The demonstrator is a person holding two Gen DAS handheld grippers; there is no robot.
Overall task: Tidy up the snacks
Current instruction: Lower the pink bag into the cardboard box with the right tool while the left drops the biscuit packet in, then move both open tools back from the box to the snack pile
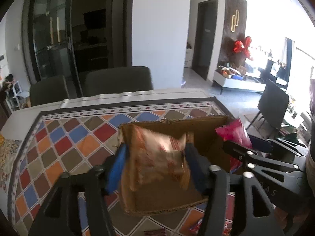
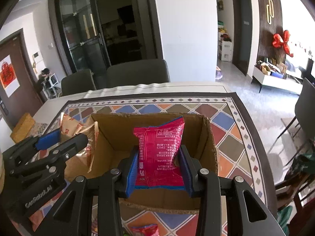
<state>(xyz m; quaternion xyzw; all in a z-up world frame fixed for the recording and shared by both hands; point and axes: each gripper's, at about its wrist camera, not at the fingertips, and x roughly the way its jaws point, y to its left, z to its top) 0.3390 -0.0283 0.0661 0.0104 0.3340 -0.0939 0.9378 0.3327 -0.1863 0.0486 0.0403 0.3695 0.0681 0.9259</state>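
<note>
An open cardboard box [image 1: 202,135] stands on the patterned tablecloth. My left gripper [image 1: 155,147] hangs over the box's left part. An orange-and-beige snack bag [image 1: 157,157] is between its blue pads, blurred, with a gap at the left pad, so the jaws look open. My right gripper [image 2: 159,149] is shut on a pink snack bag [image 2: 159,133], which stands upright over the inside of the box [image 2: 118,129]. The right wrist view also shows the left gripper [image 2: 70,135] at the box's left wall, with the orange bag [image 2: 68,125] by it. The pink bag [image 1: 234,131] shows at the box's right side.
The diamond-patterned cloth [image 2: 226,118] covers the table. Two dark chairs [image 2: 137,72] stand behind its far edge and another [image 1: 273,102] off to the right. A further red snack pack [image 2: 145,230] lies near the front edge. A tan block [image 2: 22,125] sits at the far left.
</note>
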